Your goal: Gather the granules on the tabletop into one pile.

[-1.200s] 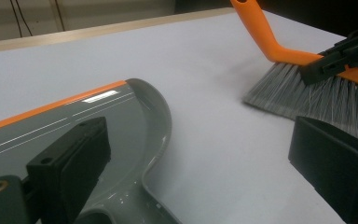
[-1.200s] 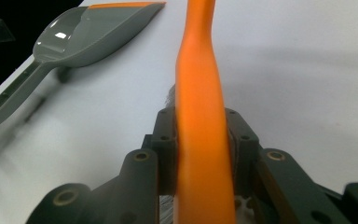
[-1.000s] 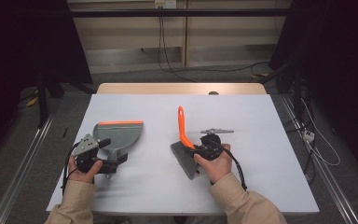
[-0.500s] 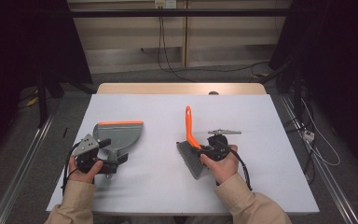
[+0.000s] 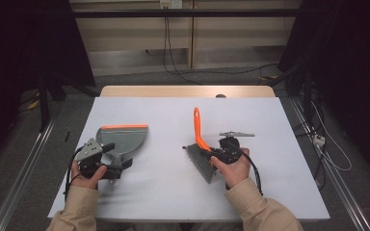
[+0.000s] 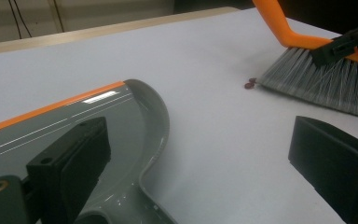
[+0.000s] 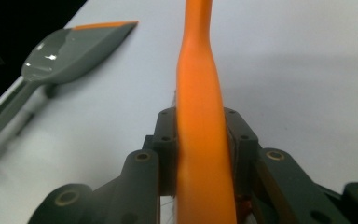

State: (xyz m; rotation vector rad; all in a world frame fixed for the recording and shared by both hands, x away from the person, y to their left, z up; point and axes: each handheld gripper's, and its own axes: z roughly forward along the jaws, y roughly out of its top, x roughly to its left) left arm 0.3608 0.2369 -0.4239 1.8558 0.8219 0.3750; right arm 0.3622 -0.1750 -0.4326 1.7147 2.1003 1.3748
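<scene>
A grey dustpan point(image 5: 124, 140) with an orange front lip lies flat at the left of the white table point(image 5: 279, 187). Its handle runs back toward my left gripper point(image 5: 117, 166). In the left gripper view the dustpan point(image 6: 98, 126) fills the lower left, and the left gripper point(image 6: 200, 154) stands open with its jaws far apart and the handle's root by the left jaw. My right gripper point(image 5: 218, 154) is shut on the orange handle of a hand brush point(image 5: 198, 129), whose grey bristles point(image 5: 203, 164) touch the table. The handle point(image 7: 200, 93) sits clamped between the jaws. Small red crumbs point(image 6: 249, 84) lie by the bristle tips.
A wooden strip point(image 5: 188, 91) borders the table's far edge. Bare white tabletop stretches between the dustpan and the brush and along the far side. Cables point(image 5: 173, 53) and metal rails point(image 5: 24, 178) lie on the floor around the table.
My right gripper has carried the brush a little to the right and turned its handle more upright in the picture. The left gripper and the dustpan have stayed put.
</scene>
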